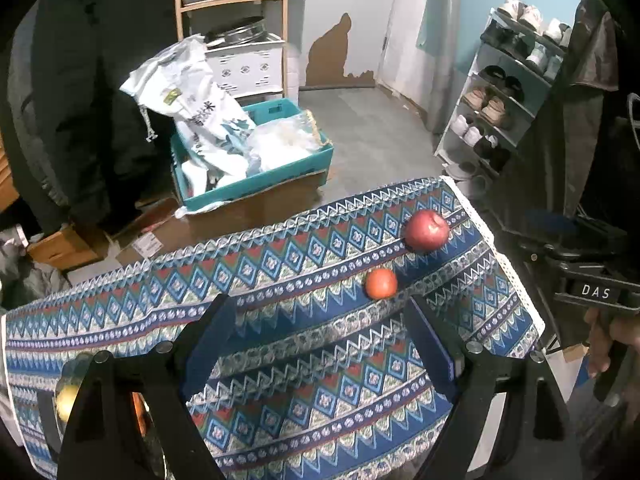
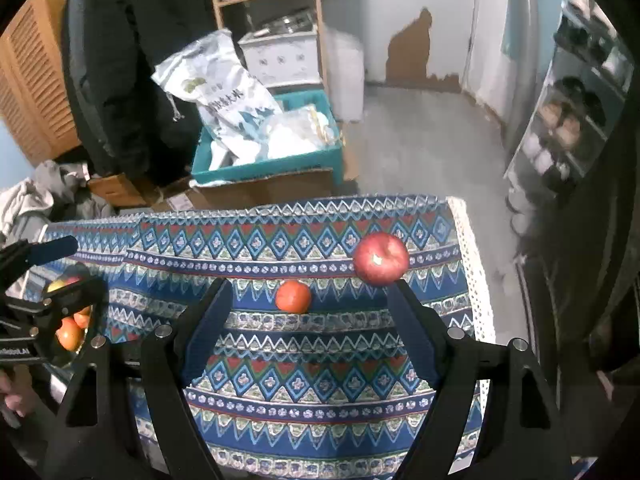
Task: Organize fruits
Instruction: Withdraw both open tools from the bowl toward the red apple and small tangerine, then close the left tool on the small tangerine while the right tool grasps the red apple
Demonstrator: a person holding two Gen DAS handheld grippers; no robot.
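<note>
A red apple (image 1: 425,230) and a small orange fruit (image 1: 381,283) lie on the patterned tablecloth (image 1: 304,352), near its far right corner. Both also show in the right wrist view, the apple (image 2: 380,258) and the orange fruit (image 2: 293,296). My left gripper (image 1: 320,312) is open and empty, above the cloth short of the orange fruit. My right gripper (image 2: 310,292) is open and empty, with the orange fruit just beyond its fingertips and the apple by the right fingertip (image 2: 400,292). A bowl (image 2: 86,272) holding several fruits sits at the table's left, partly hidden by the left gripper.
The table's far and right edges drop to the floor. Beyond stand a teal crate (image 1: 256,176) with bags on a cardboard box, a wooden shelf (image 1: 232,0) and a shoe rack (image 1: 500,92). A dark jacket hangs at the left.
</note>
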